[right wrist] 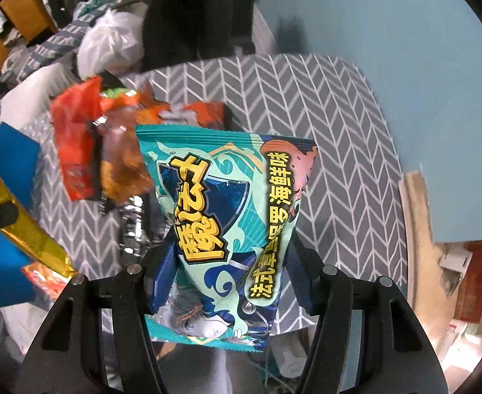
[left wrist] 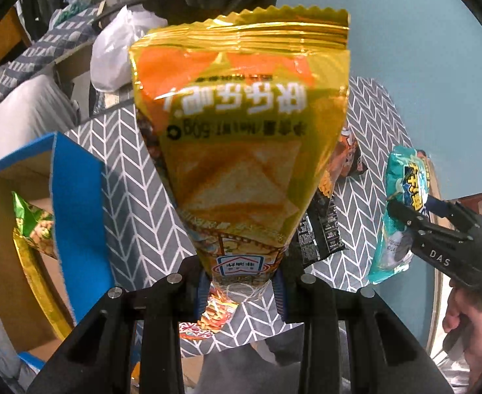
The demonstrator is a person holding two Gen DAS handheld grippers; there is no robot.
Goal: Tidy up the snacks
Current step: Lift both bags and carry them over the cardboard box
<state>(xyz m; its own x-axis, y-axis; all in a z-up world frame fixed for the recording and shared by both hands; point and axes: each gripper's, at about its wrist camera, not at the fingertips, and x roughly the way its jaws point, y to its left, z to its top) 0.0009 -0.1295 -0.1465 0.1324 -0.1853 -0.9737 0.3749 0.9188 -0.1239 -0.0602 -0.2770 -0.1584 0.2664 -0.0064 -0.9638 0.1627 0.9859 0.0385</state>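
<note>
Under both cameras lay the bench [right wrist: 339,124], round and covered in a grey cloth with a white herringbone pattern, and we saw a pale blue floor beyond its far edge. At its left side in the left wrist view stood a cardboard box [left wrist: 76,197] with blue flaps, open, and inside it we made out a green and gold snack bag [left wrist: 34,226]. Our left tongs [left wrist: 241,290] were nearly shut, pinching the lower end of a yellow chip bag [left wrist: 241,151]; the bag hung clear above the cloth, upside down to the camera, its crimped seal at the far end. Our right tongs [right wrist: 231,282] were partly closed on a teal snack bag [right wrist: 227,223], with the blue pads pressing its two sides, and that bag too was off the bench. From the left wrist view we saw the same teal bag at the right, held in the black tongs with a hand [left wrist: 477,328] behind them. Left on the cloth was a loose heap of snacks: a red packet [right wrist: 76,151], an orange packet [right wrist: 122,167] just beside it, and a black packet [left wrist: 323,229] partly hidden behind the yellow bag
</note>
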